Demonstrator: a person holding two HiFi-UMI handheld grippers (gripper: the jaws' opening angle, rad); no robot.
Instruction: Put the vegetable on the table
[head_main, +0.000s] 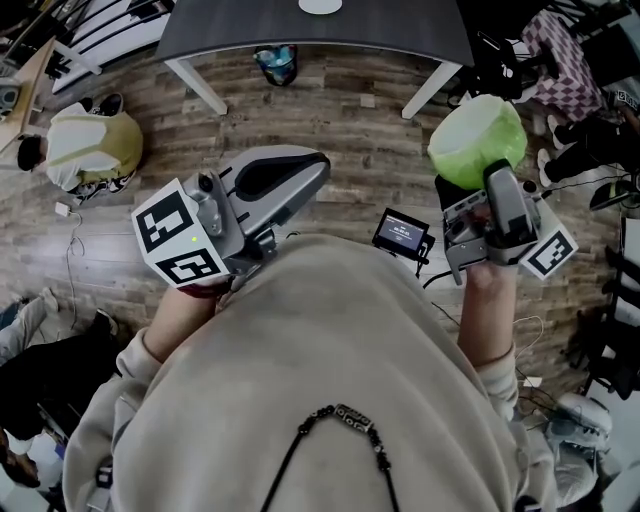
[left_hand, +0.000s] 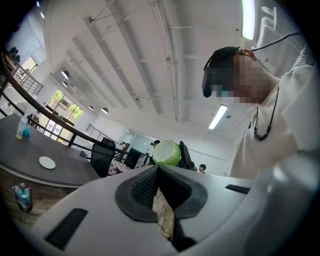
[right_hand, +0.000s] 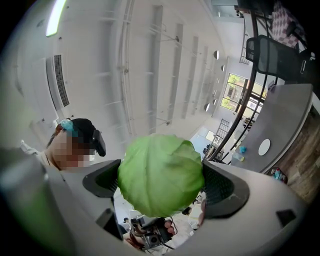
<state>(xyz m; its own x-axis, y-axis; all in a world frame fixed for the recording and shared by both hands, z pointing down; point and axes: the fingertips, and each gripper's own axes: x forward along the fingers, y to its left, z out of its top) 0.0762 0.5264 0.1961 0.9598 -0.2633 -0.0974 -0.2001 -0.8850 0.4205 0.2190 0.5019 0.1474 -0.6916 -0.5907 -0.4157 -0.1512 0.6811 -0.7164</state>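
Note:
A round, pale green cabbage (head_main: 478, 138) is held up in the air at the right, with my right gripper (head_main: 482, 172) shut on it. In the right gripper view the cabbage (right_hand: 161, 174) fills the space between both pads. My left gripper (head_main: 316, 166) is at the left, pointing right, shut with nothing in it; its pads meet at the tips (left_hand: 159, 169). The cabbage (left_hand: 166, 152) also shows beyond them in the left gripper view. The dark grey table (head_main: 400, 28) lies ahead at the top of the head view, well beyond both grippers.
A white plate (head_main: 320, 5) sits on the table. A bottle (head_main: 275, 62) stands on the wooden floor by a white table leg (head_main: 195, 85). A person (head_main: 92, 145) crouches at the left. A small screen device (head_main: 402, 232) hangs between the grippers. Chairs and clutter are at the right.

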